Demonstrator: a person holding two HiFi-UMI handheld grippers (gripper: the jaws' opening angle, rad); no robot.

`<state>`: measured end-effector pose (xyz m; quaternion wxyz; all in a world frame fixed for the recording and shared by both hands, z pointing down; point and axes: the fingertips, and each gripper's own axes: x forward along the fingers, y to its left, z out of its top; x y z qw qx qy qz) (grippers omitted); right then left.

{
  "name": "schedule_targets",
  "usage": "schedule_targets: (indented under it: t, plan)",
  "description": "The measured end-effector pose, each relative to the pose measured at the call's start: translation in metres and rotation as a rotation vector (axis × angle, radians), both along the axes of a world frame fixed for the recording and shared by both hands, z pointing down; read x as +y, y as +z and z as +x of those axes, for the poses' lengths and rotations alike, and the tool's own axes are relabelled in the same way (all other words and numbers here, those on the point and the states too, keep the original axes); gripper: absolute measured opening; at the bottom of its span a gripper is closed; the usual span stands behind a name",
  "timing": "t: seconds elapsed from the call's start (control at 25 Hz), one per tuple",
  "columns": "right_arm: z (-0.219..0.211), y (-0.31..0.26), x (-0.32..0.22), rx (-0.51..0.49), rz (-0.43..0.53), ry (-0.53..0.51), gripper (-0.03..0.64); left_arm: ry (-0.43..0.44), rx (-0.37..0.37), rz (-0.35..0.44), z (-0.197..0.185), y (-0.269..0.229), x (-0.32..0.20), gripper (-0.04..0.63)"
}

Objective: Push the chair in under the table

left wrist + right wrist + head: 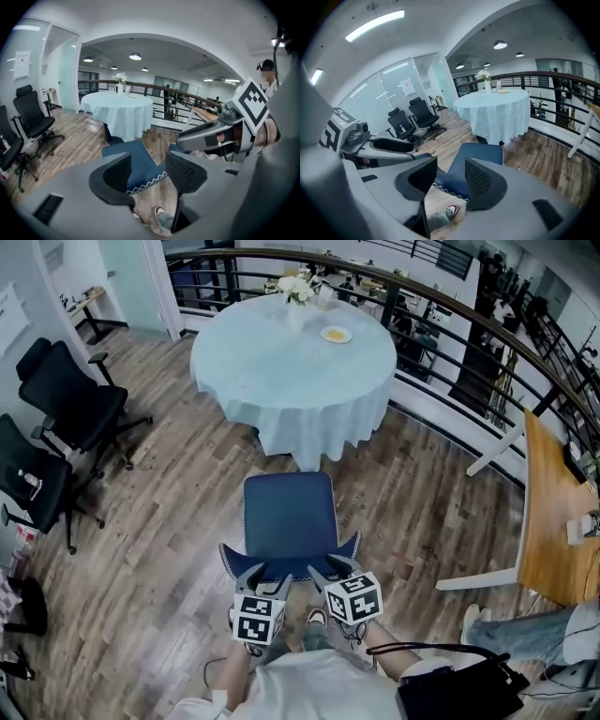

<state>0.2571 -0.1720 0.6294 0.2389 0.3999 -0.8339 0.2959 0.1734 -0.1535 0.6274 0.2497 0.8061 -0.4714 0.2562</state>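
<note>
The left gripper [266, 579] and right gripper [330, 570] hovered, fingers apart, clamping nothing. The blue padded chair [289, 512] sat with its backrest just beyond their tips.

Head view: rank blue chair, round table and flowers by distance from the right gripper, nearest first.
1. Chair, directly in front of the right gripper.
2. Table, farther ahead, beyond the chair.
3. Flowers, on the table's far half.
</note>
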Motion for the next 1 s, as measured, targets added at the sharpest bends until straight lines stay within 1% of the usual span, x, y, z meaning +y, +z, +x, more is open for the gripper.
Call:
schedule_targets:
  t: [0.08, 0.2, 0.28, 0.32, 0.4, 0.52, 0.6, 0.68, 0.84, 1.0]
  plan:
    - [-0.002, 0.006, 0.006, 0.022, -0.011, -0.055, 0.187, 0.055, -0.051, -0.026, -0.001, 0.008, 0.005, 0.251]
    - [-0.008, 0.012, 0.014, 0.076, -0.016, -0.150, 0.217, 0.190, -0.166, -0.054, -0.004, 0.019, 0.011, 0.301]
    - [-0.011, 0.018, 0.020, 0.121, -0.031, -0.211, 0.237, 0.285, -0.242, -0.083, -0.006, 0.028, 0.014, 0.314]
    - [-0.011, 0.023, 0.023, 0.149, -0.039, -0.242, 0.245, 0.320, -0.268, -0.097, -0.006, 0.033, 0.015, 0.314]
    - [-0.012, 0.033, 0.027, 0.214, -0.041, -0.298, 0.256, 0.367, -0.296, -0.126, -0.006, 0.045, 0.016, 0.314]
    - [-0.016, 0.040, 0.026, 0.279, -0.052, -0.347, 0.256, 0.390, -0.331, -0.168, -0.006, 0.060, 0.011, 0.314]
    - [-0.016, 0.042, 0.024, 0.282, -0.084, -0.365, 0.256, 0.384, -0.351, -0.197, -0.006, 0.065, 0.007, 0.307]
    - [-0.014, 0.043, 0.023, 0.274, -0.101, -0.378, 0.256, 0.375, -0.350, -0.214, -0.006, 0.065, 0.004, 0.307]
    - [-0.015, 0.045, 0.021, 0.267, -0.095, -0.382, 0.256, 0.368, -0.348, -0.218, -0.006, 0.065, 0.002, 0.308]
    - [-0.011, 0.044, 0.020, 0.265, -0.101, -0.380, 0.258, 0.365, -0.352, -0.202, -0.002, 0.064, 0.000, 0.308]
